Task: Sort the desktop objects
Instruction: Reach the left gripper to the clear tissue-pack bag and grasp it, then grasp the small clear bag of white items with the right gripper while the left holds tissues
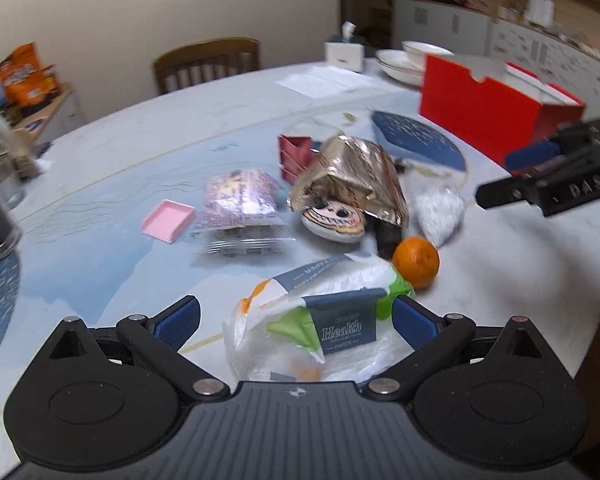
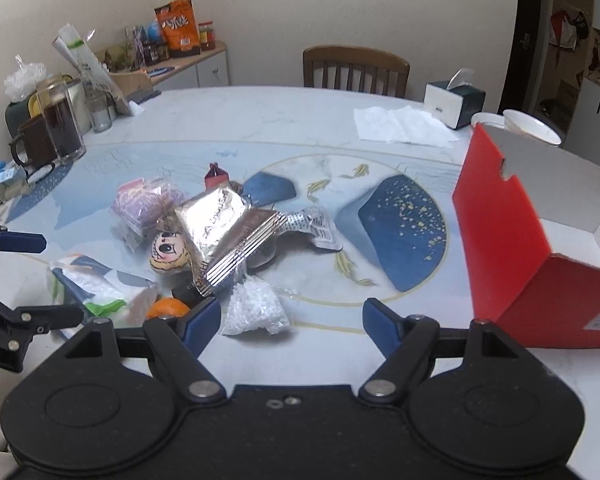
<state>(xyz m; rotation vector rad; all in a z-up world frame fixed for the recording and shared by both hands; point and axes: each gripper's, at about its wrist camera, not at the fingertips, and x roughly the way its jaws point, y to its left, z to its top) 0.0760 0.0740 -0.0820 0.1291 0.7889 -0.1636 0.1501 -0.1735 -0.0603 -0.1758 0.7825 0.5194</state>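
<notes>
Your left tongs are wide apart, and one pack of paper tissues sits right between the two blue pads. The right pad is touching the pack or very close to it. The left pad is apart from it.

Your right tongs are wide apart too, with nothing in them. One little bag of white beads lies on the table just past them, nearer the left pad.

Now count the pile. There is one orange, just beside the tissue pack. There is one shiny gold bag in the middle, and one round toy face peeks out from under it. There is one purple snack bag and one pink tray out on your left side. One small dark red box stands behind the gold bag. One silver packet lies beside the gold bag, on your right.

One big red box stands open on your right side, well apart from the pile.

Farther back you can see one tissue box, one sheet of white paper and one wooden chair. A tall glass of dark drink stands at the far left.
</notes>
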